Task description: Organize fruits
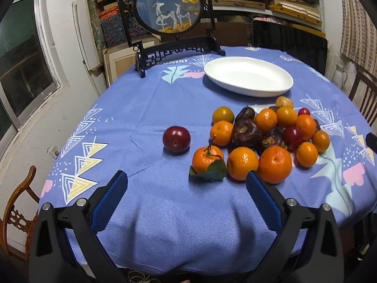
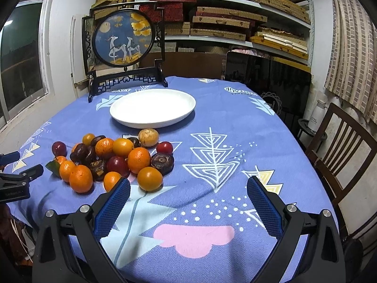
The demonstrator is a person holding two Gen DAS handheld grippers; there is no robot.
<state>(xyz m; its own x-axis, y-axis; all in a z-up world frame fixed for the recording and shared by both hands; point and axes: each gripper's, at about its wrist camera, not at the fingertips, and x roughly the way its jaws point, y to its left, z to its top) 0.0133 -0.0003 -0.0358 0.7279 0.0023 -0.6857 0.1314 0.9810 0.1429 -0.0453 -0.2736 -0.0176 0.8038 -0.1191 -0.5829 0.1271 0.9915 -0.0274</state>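
Round table under woven blue tablecloth (image 1: 165, 212), geometric print; carved dark screen stand (image 1: 165, 11) at far edge; smooth white oval plate (image 1: 247, 76) bare, just beyond fruit pile (image 1: 266, 136): glossy oranges, wrinkled dark fruits, small red plums; lone red plum (image 1: 176, 139) apart, left of pile; leafed mandarin (image 1: 207, 160) nearest left gripper (image 1: 187, 181), spread wide, empty; right gripper (image 2: 188, 188) likewise wide, textured blue pads (image 2: 265, 206).

Fruit pile (image 1: 266, 139) sitting near on the desk (image 1: 165, 108), lone plum (image 1: 176, 139) just left of it, plate (image 1: 248, 76) behind, framed screen (image 1: 168, 14) farthest back.
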